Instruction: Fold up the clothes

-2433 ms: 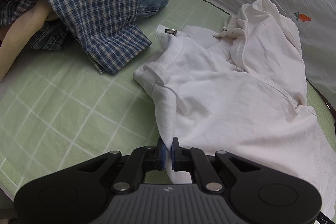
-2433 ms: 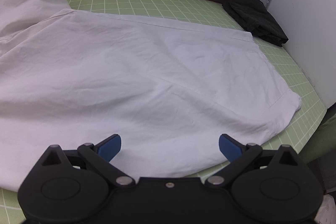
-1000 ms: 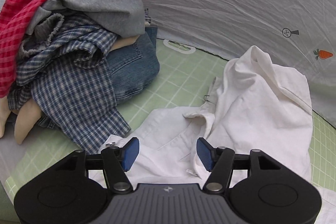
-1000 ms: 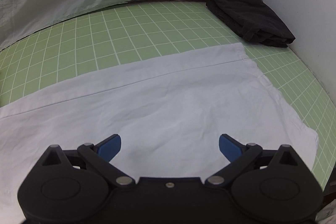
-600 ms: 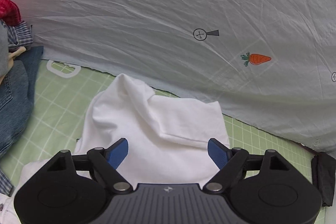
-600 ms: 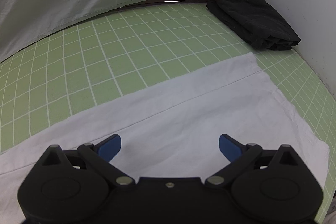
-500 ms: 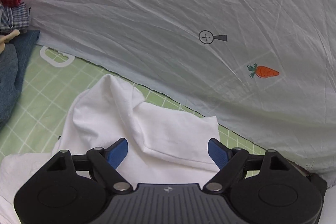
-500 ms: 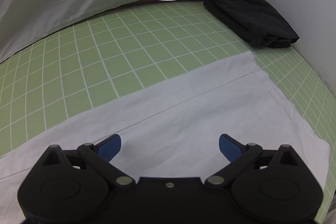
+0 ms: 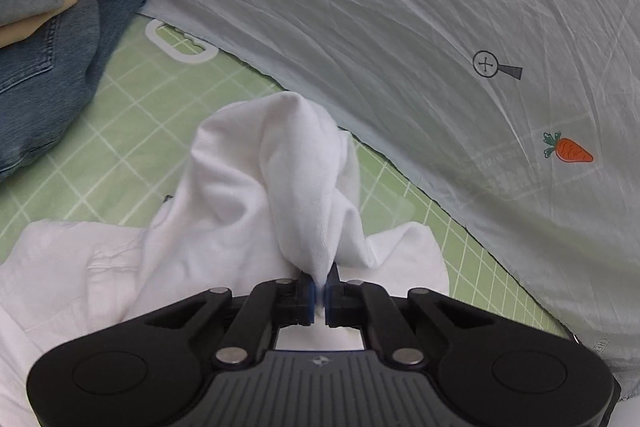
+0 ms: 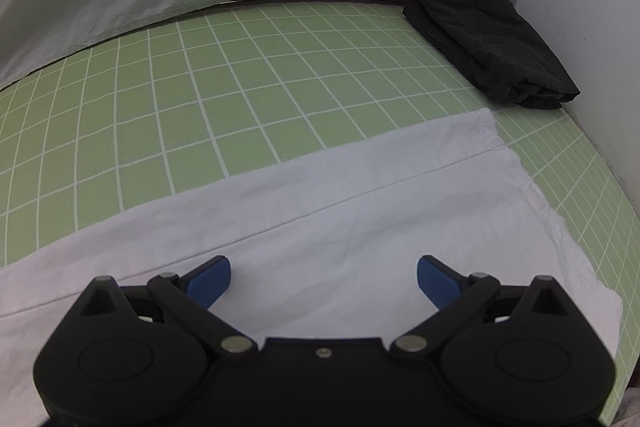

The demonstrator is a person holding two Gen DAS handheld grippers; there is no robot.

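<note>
Pinching a bunched fold of the white shirt (image 9: 248, 211), the left gripper (image 9: 319, 297) has just clamped; the right gripper (image 10: 324, 277) hangs released, so folding can resume.

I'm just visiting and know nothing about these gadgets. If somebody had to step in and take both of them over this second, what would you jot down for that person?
Left gripper: shut, pinching a bunched fold of the white shirt, which rises in a peak in front of it.
Right gripper: open, holding nothing, above the flat end of the same shirt.
The shirt lies on the green mat. A folded black garment sits in the mat's far right corner. A heap of unfolded clothes, jeans among them, waits at far left.
Done: the black piece is folded.
Left: fold the white shirt, which is bunched at one end, then the heap.
</note>
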